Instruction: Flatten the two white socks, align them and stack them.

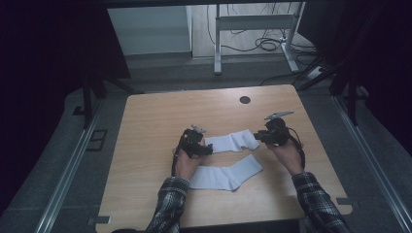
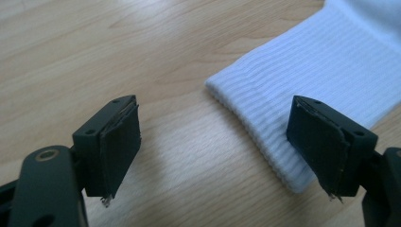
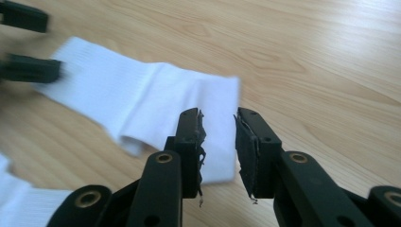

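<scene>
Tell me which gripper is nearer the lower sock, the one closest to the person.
Left. The left gripper sits just above the lower sock; the right gripper is farther, by the upper sock.

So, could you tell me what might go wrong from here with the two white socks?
1. The left gripper stands wide open with only the far sock's ribbed cuff edge near one pad; closing now could miss it.
2. The right gripper, jaws narrowly apart at the toe end, holds nothing; it may pinch too little fabric.
3. The near sock lies close and could get dragged.

2 socks (image 1: 232, 142) on table (image 1: 145, 126), side by side
</scene>
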### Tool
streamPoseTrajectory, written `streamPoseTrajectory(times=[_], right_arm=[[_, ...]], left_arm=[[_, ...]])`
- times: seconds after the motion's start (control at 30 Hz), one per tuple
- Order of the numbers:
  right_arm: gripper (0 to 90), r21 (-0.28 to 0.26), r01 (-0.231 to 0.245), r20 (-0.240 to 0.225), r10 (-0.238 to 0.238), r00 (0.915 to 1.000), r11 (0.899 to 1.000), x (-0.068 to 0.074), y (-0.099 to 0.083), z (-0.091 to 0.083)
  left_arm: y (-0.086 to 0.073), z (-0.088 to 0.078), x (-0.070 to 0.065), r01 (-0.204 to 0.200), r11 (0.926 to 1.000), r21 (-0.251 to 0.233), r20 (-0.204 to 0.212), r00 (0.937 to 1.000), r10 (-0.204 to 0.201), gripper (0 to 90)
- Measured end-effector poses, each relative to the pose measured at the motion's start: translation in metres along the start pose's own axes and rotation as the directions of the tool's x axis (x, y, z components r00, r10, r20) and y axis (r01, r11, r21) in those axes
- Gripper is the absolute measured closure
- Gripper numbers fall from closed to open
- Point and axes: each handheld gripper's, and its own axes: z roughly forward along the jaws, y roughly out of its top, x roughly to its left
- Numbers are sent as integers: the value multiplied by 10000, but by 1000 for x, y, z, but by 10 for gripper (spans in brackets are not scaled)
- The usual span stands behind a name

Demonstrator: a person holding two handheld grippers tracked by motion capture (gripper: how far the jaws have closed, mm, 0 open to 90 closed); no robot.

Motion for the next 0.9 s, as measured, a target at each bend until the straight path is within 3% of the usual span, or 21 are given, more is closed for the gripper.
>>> streamPoseTrajectory(times=[0.07,0.2,0.27,0.37,0.47,0.5,0.57,0.63,0.87,0.9], right_arm=[[689,-51,-181,33,182,9998,9998,-5,-2,-1],[692,-214,-182,-349,174,9992,9996,0,0,-5],[687,-184,-27,-420,19,9991,9998,3,1,-4],[622,19,663,-343,-662,9972,9978,16,3,10],[608,294,855,-227,-848,9961,9959,18,0,22],[634,417,816,-300,-804,9963,9958,18,-4,31],[784,695,907,-105,-902,9959,9935,20,-8,39],[837,824,994,42,-1001,9950,9916,20,-10,42],[798,-49,700,403,-697,9968,9975,2,7,7],[687,-109,503,693,-494,9964,9987,-10,11,0]], left_arm=[[-4,-2,4,224,9997,-70,113,9997,-223,186],[-5,-9,6,166,9997,-183,32,9999,-166,187],[-5,-11,7,121,9997,-188,61,9999,-120,189],[-8,-13,7,71,9999,-137,82,9999,-70,189],[-10,-11,8,100,9999,-88,122,9999,-99,189],[-11,-10,8,114,9999,-96,136,9998,-113,189],[-13,-9,9,241,9996,-173,237,9994,-237,190],[-13,-9,10,253,9996,-142,280,9993,-249,190],[-18,-12,16,369,9992,-142,203,9991,-366,191],[-19,-13,17,444,9988,-194,216,9988,-440,191]])
